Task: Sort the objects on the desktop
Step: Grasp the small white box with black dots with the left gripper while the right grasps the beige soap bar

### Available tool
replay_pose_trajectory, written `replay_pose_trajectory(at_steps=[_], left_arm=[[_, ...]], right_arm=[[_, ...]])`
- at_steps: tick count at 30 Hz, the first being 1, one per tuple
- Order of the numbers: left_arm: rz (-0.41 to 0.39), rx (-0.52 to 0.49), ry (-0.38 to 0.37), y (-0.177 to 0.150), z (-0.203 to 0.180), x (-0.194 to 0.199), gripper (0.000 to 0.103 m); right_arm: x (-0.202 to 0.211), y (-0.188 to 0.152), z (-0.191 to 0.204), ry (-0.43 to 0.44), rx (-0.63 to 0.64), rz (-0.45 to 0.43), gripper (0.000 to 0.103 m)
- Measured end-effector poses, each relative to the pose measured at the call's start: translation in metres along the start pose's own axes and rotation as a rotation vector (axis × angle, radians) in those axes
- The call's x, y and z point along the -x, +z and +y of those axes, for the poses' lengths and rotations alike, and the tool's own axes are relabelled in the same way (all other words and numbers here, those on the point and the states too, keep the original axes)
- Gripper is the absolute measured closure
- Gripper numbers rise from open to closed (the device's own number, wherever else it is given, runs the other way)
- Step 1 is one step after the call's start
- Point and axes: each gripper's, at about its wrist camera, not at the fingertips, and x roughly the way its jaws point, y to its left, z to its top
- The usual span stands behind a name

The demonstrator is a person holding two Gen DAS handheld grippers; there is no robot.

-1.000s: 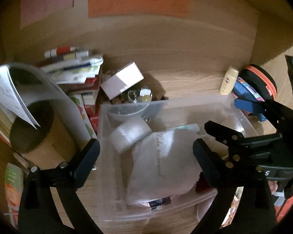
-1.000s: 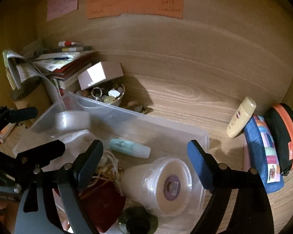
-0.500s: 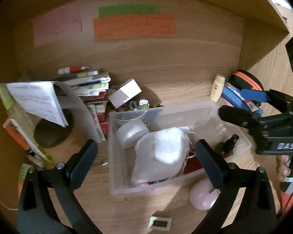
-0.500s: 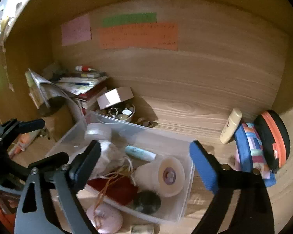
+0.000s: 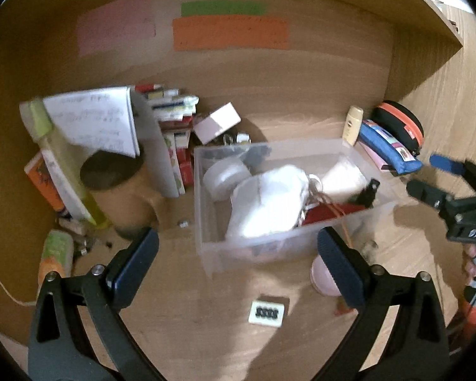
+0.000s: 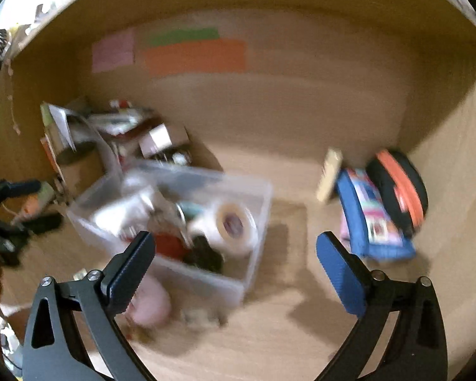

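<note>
A clear plastic bin sits mid-desk, filled with a white pouch, a tape roll, a red item and other small things. It also shows, blurred, in the right wrist view. My left gripper is open and empty, held back in front of the bin. My right gripper is open and empty, also back from the bin; it shows in the left wrist view at the right. A pink round object and a small white tag lie in front of the bin.
A stack of books and papers, a brown cylinder and a green-orange tube crowd the left. A cream bottle, a blue pouch and a black-orange case stand at the back right. Wooden walls enclose the back and sides.
Both grippers have pulled back and up from the bin, so the whole desk nook is in view. Both stay open and empty. The right view is motion-blurred.
</note>
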Motion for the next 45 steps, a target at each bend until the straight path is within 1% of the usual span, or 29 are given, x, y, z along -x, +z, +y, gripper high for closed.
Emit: replay_pose_trajectory(at_steps=[3,6,9,13,17,20,23,26,28,30,32,34,35,36,38,39,40,41,42,43,44,45], left_arm=[[0.032,-0.002,0.013,-0.01,0.001,-0.003,0.002],[0.065,0.011,0.014,-0.021,0.002,-0.009,0.002],[0.113,0.023,0.005,-0.035,-0.001,-0.02,0.002],[0.178,-0.008,0.012,-0.053,-0.009,-0.034,0.002],[0.232,-0.054,0.032,-0.069,-0.016,-0.042,0.002],[0.27,-0.053,0.013,-0.075,-0.017,-0.048,0.002],[0.28,-0.066,0.015,-0.078,-0.018,-0.051,0.002],[0.295,-0.073,0.013,-0.08,-0.019,-0.056,0.002],[0.301,-0.072,0.006,-0.081,-0.019,-0.058,0.002],[0.29,-0.072,0.007,-0.082,-0.019,-0.058,0.002],[0.277,-0.063,0.005,-0.081,-0.017,-0.057,0.002],[0.268,-0.048,-0.005,-0.081,-0.015,-0.056,0.004],[0.264,-0.04,-0.014,-0.081,-0.014,-0.056,0.011],[0.269,-0.037,-0.02,-0.082,-0.013,-0.056,0.023],[0.288,-0.037,-0.036,-0.084,-0.013,-0.059,0.035],[0.278,-0.033,-0.044,-0.085,-0.013,-0.058,0.038],[0.277,-0.035,-0.049,-0.085,-0.012,-0.058,0.041],[0.27,-0.041,-0.052,-0.086,-0.013,-0.056,0.049],[0.263,-0.047,-0.054,-0.087,-0.015,-0.054,0.058],[0.255,-0.055,-0.056,-0.089,-0.016,-0.052,0.062],[0.25,-0.06,-0.06,-0.09,-0.018,-0.051,0.07],[0.245,-0.07,-0.057,-0.092,-0.02,-0.049,0.07]], right_arm=[[-0.011,-0.02,-0.01,-0.02,-0.014,0.078,0.002],[-0.02,-0.039,-0.016,-0.051,-0.023,0.137,0.002],[-0.028,-0.054,-0.022,-0.024,-0.05,0.194,0.002],[-0.03,-0.064,-0.022,0.013,-0.056,0.221,0.002],[-0.029,-0.066,-0.01,0.004,-0.007,0.215,0.002],[-0.033,-0.067,-0.001,0.05,0.024,0.237,0.002],[-0.04,-0.067,0.01,0.098,0.053,0.259,0.002],[-0.046,-0.069,0.016,0.126,0.074,0.269,0.002],[-0.049,-0.07,0.018,0.137,0.083,0.271,0.003],[-0.053,-0.07,0.019,0.138,0.086,0.272,0.004],[-0.057,-0.071,0.02,0.139,0.088,0.284,0.008],[-0.062,-0.071,0.021,0.143,0.089,0.3,0.024],[-0.065,-0.072,0.022,0.145,0.089,0.311,0.027],[-0.067,-0.072,0.023,0.147,0.091,0.321,0.032],[-0.067,-0.072,0.025,0.134,0.105,0.312,0.038],[-0.068,-0.072,0.027,0.147,0.109,0.309,0.043],[-0.068,-0.072,0.028,0.15,0.113,0.306,0.046],[-0.068,-0.072,0.03,0.149,0.12,0.299,0.048],[-0.068,-0.072,0.032,0.153,0.127,0.293,0.054],[-0.068,-0.072,0.033,0.16,0.132,0.289,0.063],[-0.067,-0.072,0.034,0.168,0.138,0.284,0.066],[-0.067,-0.072,0.035,0.174,0.144,0.284,0.066]])
